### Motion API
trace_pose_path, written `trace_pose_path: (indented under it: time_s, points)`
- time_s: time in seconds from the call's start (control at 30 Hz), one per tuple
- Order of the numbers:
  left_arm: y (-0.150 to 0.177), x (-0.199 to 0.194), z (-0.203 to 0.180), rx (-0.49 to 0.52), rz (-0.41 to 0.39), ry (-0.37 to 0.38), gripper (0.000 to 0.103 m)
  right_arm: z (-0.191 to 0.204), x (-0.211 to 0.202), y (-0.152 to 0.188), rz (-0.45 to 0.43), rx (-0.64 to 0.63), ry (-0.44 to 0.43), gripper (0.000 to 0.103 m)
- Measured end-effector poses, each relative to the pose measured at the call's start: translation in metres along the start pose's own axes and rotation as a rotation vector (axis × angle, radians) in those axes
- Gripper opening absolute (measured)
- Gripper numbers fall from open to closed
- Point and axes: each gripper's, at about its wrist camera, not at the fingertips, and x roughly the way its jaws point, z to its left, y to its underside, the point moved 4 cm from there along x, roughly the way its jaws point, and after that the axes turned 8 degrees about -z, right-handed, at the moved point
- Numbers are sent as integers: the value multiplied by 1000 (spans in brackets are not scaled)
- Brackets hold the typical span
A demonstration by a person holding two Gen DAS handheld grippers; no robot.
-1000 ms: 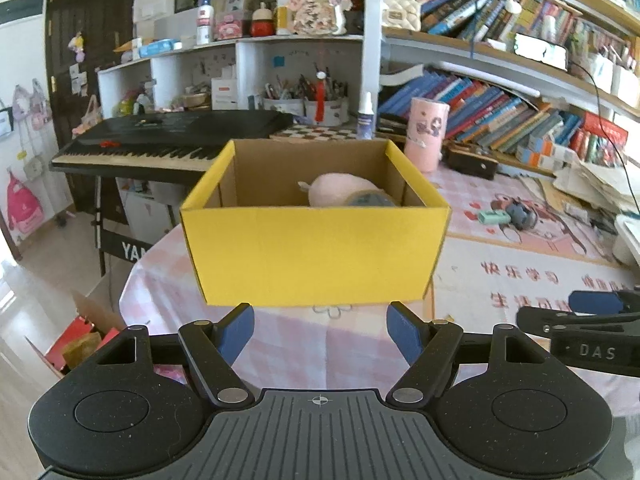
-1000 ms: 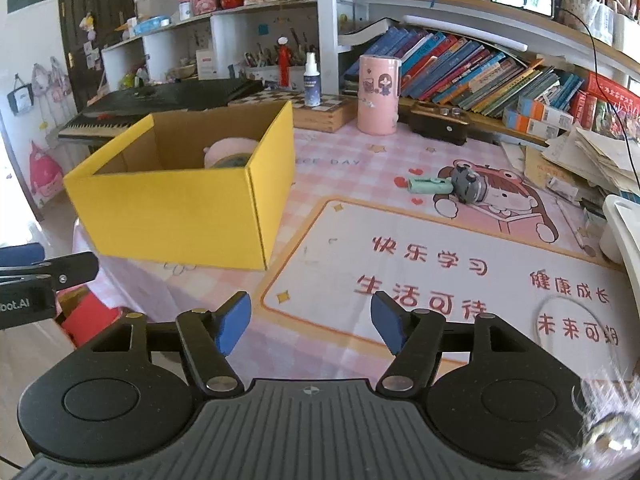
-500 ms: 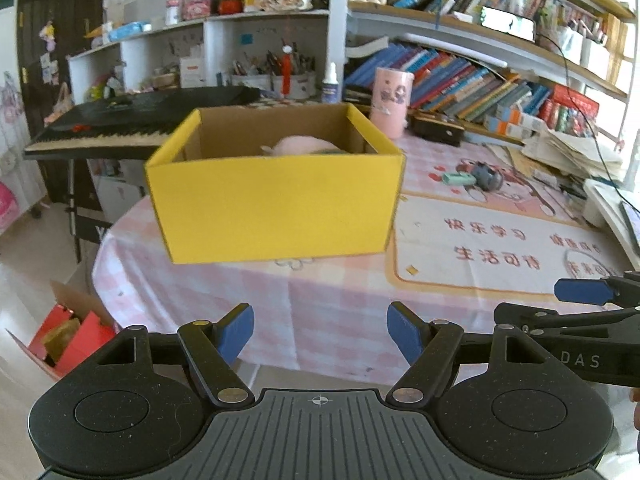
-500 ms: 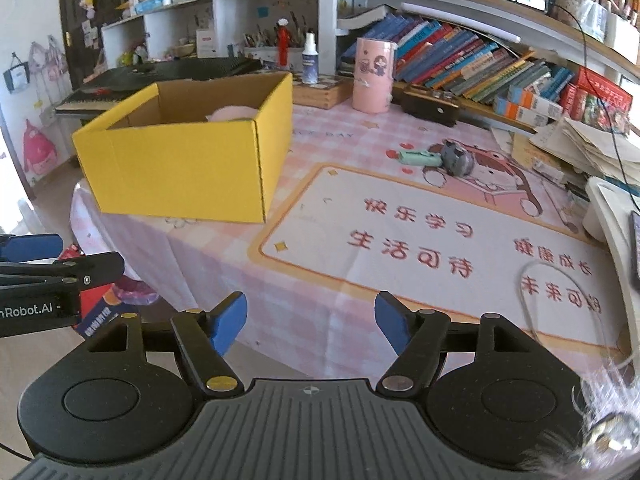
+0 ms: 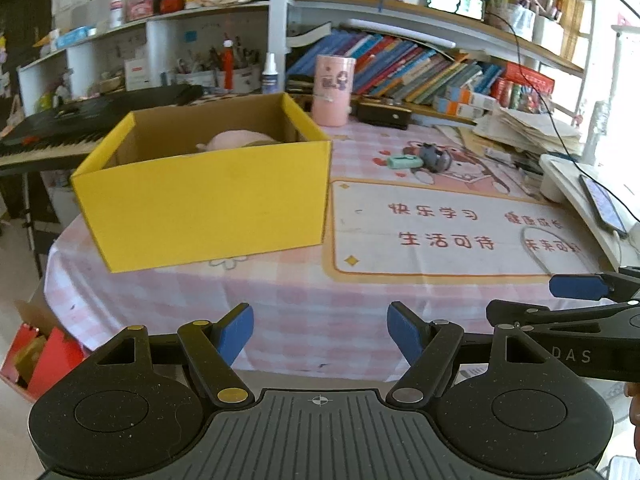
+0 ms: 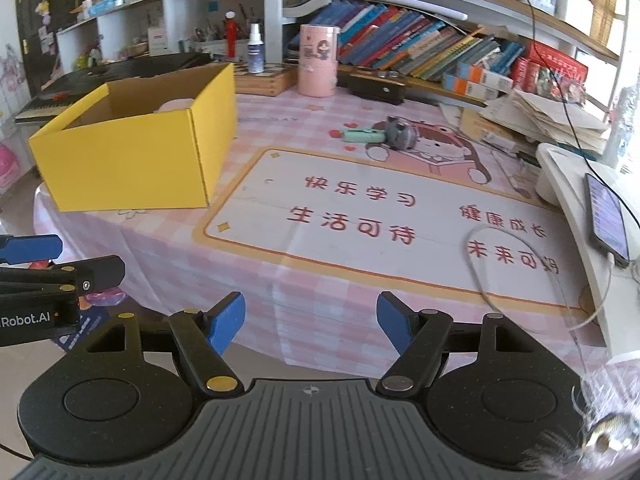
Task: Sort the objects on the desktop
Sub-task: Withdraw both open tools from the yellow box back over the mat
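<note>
A yellow cardboard box (image 5: pixel 208 196) stands open on the left of the table, also in the right wrist view (image 6: pixel 132 156). A pink plush toy (image 5: pixel 236 139) lies inside it. A small green item (image 6: pixel 362 135) and a grey toy (image 6: pixel 400 136) lie on the pink mat further back. My left gripper (image 5: pixel 320 330) is open and empty, off the table's near edge. My right gripper (image 6: pixel 310 320) is open and empty, also off the near edge, to the right of the left one.
A pink cylinder (image 6: pixel 319 61) and a black case (image 6: pixel 376 86) stand at the back, before a row of books (image 6: pixel 420 48). A white stand with a phone (image 6: pixel 606 216) is at the right. A keyboard (image 5: pixel 80 120) lies behind the box.
Both grippers have pulled back from the table and swung right; the box looks smaller and further left. Both stayed open and empty.
</note>
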Motion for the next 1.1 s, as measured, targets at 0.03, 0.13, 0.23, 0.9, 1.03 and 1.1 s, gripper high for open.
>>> trace_pose_path:
  time_s: [0.03, 0.13, 0.23, 0.9, 1.03, 1.1]
  points:
    - [-1, 1, -1, 2, 1, 4, 76, -2, 0, 0, 0, 3, 5, 71]
    - [-2, 4, -7, 12, 4, 18, 76, -8, 0, 0, 2, 14, 19, 71]
    - [-3, 7, -11, 23, 7, 28, 76, -15, 2, 1, 7, 25, 28, 71]
    - [-18, 39, -40, 48, 31, 49, 76, -49, 23, -6, 30, 49, 46, 72]
    - [-24, 49, -50, 55, 33, 58, 76, -61, 29, -10, 34, 55, 55, 72]
    - [-27, 55, -54, 55, 33, 61, 76, -67, 33, -12, 35, 56, 57, 72]
